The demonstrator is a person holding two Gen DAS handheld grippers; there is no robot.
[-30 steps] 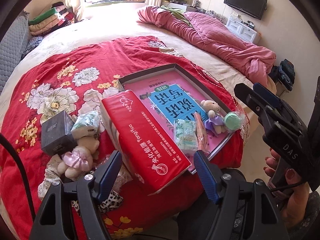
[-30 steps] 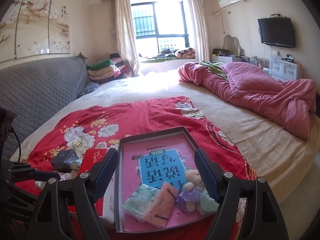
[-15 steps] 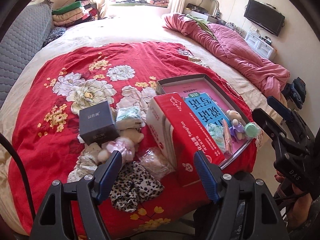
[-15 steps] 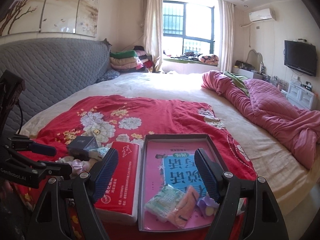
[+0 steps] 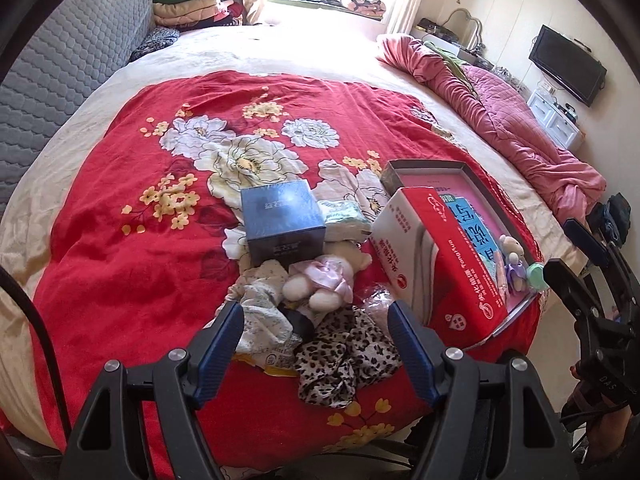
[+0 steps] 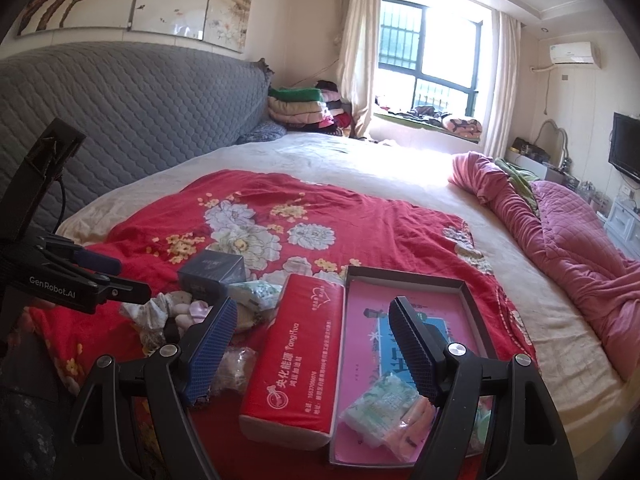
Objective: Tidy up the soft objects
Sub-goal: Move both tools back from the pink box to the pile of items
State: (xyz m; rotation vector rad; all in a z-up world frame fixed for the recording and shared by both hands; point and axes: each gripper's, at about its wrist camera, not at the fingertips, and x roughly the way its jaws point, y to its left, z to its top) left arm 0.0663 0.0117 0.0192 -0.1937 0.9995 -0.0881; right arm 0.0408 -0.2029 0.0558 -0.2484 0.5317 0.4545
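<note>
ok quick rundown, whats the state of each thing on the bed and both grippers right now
left gripper: open, empty
right gripper: open, empty
shallow box: open, no lid
red tissue pack: lying on its side, leaning against the box edge
dark blue box: closed, upright
teddy in pink dress: lying in the loose pile
leopard print cloth: crumpled
small purple teddy: inside the box

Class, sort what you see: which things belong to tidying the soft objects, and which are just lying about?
Job:
teddy bear
leopard-print cloth
floral cloth
tray
left gripper

Lying about:
dark box
pink quilt
television
</note>
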